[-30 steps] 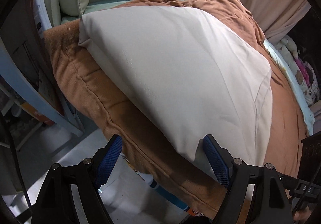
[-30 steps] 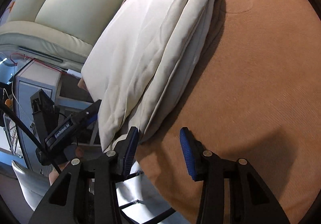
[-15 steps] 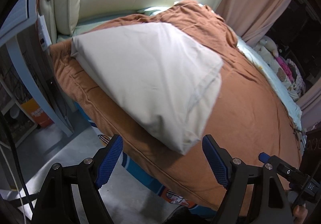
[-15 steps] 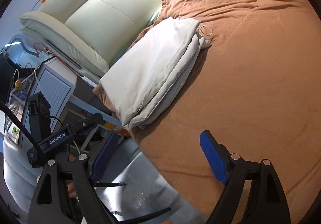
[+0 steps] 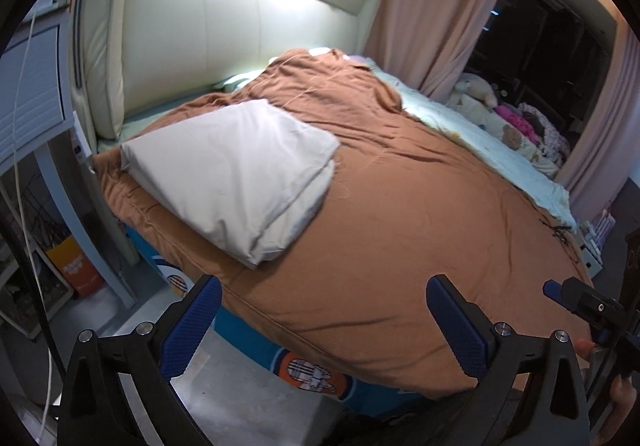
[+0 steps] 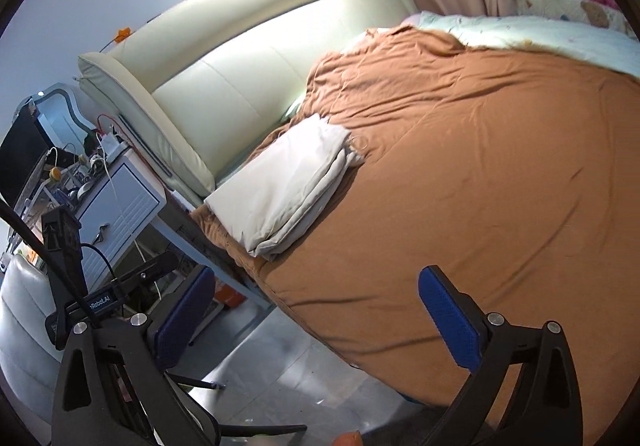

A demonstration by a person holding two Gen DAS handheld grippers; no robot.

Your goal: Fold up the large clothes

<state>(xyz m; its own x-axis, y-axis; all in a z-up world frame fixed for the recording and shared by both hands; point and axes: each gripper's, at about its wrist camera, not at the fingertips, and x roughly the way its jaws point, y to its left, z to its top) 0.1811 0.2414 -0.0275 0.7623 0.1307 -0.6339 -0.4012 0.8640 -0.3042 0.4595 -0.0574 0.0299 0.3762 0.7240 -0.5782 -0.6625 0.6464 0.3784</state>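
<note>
A cream garment lies folded into a flat stack on the brown bedcover, near the bed's left corner. It also shows in the right wrist view. My left gripper is open and empty, held back from the bed's near edge. My right gripper is open and empty too, off the bed's edge above the floor. The tip of the right gripper shows at the far right of the left wrist view.
A cream padded headboard stands behind the bed. A white bedside cabinet with clutter stands left of it. A pale blue blanket and soft toys lie at the far side by a curtain. Grey floor lies below.
Both grippers have drawn back and up from the folded garment, which now sits farther off and smaller in view. The right gripper has opened wider. The garment has stayed in place.
</note>
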